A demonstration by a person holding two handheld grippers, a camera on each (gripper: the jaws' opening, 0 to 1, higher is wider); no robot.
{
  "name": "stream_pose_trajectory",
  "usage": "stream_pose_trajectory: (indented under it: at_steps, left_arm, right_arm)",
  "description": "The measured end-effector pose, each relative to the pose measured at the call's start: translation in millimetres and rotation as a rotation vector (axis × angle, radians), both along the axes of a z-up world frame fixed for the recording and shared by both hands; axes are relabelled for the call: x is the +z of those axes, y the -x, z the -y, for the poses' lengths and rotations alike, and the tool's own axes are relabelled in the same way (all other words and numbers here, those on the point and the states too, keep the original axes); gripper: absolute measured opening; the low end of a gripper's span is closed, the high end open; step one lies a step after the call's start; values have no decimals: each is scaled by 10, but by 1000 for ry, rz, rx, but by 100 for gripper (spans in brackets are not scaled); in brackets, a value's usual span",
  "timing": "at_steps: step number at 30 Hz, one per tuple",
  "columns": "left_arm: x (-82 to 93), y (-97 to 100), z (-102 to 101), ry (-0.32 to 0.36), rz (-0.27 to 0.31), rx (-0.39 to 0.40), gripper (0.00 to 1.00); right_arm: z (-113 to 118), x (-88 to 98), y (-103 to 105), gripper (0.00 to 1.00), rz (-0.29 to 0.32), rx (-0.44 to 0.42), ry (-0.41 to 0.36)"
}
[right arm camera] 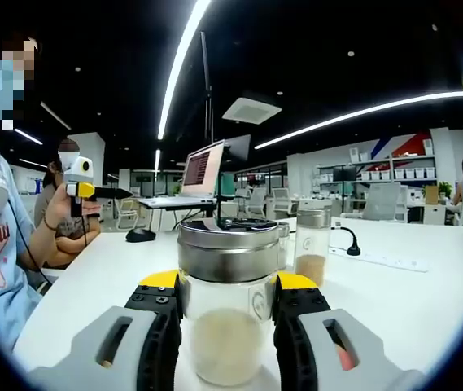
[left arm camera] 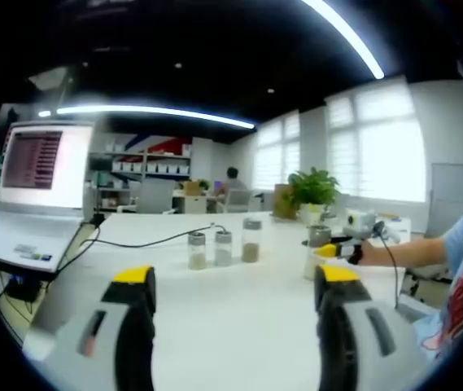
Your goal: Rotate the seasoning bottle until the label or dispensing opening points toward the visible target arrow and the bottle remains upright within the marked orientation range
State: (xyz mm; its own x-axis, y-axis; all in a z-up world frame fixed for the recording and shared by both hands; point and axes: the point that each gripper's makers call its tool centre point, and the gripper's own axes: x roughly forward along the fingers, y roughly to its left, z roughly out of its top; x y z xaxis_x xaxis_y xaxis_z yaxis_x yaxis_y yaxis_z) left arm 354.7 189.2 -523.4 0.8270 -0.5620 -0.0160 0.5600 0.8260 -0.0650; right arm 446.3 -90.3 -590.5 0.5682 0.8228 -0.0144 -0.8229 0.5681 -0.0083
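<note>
Right gripper view: right gripper (right arm camera: 227,322) clamped on the bottle (right arm camera: 227,314) at bottom center, upright on the table (right arm camera: 410,305). Left gripper view: left gripper (left arm camera: 235,297) wide open w/ nothing in it, three jars (left arm camera: 223,247) mid-frame, laptop (left arm camera: 32,191) at left.

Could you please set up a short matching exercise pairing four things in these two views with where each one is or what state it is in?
Things:
1. left gripper
2. right gripper
3. laptop
4. potted plant

States or places:
A. lid up, screen lit, at the table's edge
B. jaws apart, nothing between them
C. leafy, at the table's far end near the windows
D. jaws closed on a seasoning bottle with a metal lid

Pairs: 1-B, 2-D, 3-A, 4-C
</note>
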Motion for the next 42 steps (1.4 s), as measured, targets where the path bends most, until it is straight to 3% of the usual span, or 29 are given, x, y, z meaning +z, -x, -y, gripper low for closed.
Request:
stream_pose_trajectory:
  at_steps: [18,24,27,28,30,33,37,42]
  left_arm:
    - [-40,0,50,-4,-15,-12,85]
    - [-31,10,60,-3,-11,-17,84]
    - [-59,-3,60,-2,-20,-19,84]
    - [-71,-4,59,-2,-24,-18,84]
    - [-83,-5,59,-4,-28,-17,84]
    - [-82,-1,67,-4,-29,-19,84]
    - [-87,1,85,-6,-29,-23,84]
    - [-141,-31,99,-6,-47,-32,84]
  right_arm:
    - [-101,-31,195,44,6,39,12]
    - [-150,21,288,59,22,44,15]
    - [-98,-45,222,68,2,47,36]
    - [-91,-62,233,71,-3,75,42]
    - [-154,-55,382,80,-40,227,0]
    - [-122,-116,386,79,-98,291,-6]
    - [-70,-263,292,82,-95,298,71]
    - [-134,-247,297,76,-88,382,26]
